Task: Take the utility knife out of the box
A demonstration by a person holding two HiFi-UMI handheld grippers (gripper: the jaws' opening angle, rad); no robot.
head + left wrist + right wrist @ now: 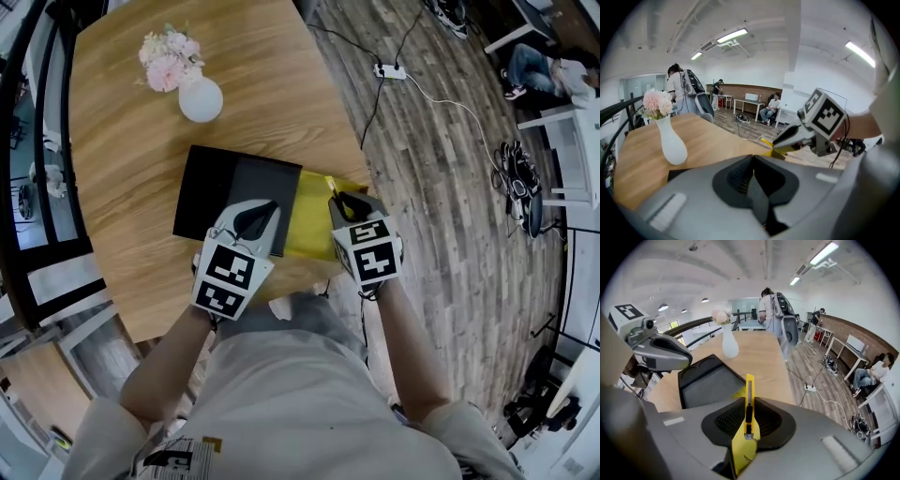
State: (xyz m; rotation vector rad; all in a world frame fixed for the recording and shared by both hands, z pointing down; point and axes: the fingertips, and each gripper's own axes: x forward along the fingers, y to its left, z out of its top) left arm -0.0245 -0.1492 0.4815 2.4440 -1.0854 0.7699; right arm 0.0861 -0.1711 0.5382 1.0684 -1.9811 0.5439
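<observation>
R gripper (749, 414) is pinching the yellow utility knife (748, 385) edge-on between its pads. The blade end sticks out past the jaw tips and the knife body runs back btwn the jaws. The knife is up off the wooden table (122, 141), above the near right end of the black box (211, 192), not touching it in the R gripper view. A yellow part (309, 225) lies along the box's right side (can't tell if it's a liner or a separate piece).

L gripper (754, 180) has its jaws pressed together w/ nothing btwn them. It hangs over the box's near edge, just left of the R gripper.

Beyond the box stands a white vase (201, 99) w/ pink flowers (169, 58), well apart from both grippers.
</observation>
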